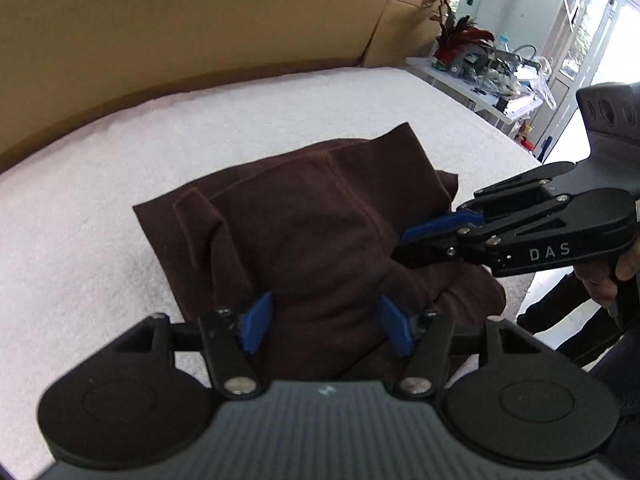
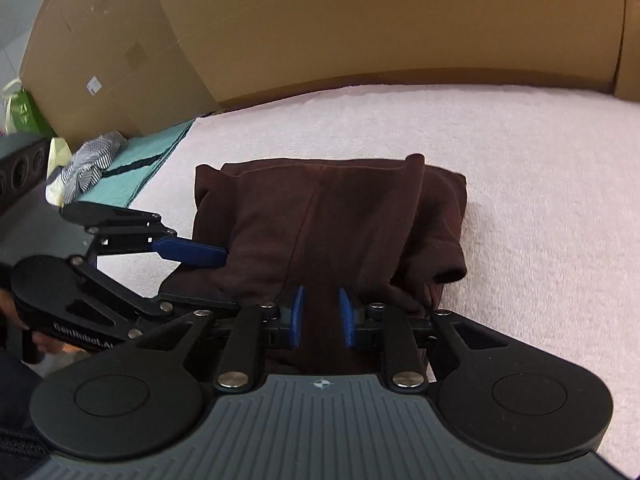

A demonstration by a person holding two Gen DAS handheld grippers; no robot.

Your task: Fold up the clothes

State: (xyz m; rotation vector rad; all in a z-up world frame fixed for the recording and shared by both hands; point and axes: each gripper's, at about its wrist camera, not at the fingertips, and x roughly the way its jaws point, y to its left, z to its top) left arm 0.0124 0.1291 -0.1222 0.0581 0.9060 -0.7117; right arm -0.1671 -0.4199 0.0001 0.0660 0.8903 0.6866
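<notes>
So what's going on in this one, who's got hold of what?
A person holding a two-finger gripper in each hand is folding a dark brown garment on a white towel-covered surface. The garment already lies in a compact folded bundle. The left gripper has its jaws wide apart over the bundle's near edge, gripping nothing. The right gripper sits at the near edge too, jaws narrowly apart with cloth between them, its pads not visibly pressing. Cardboard boxes stand behind.
</notes>
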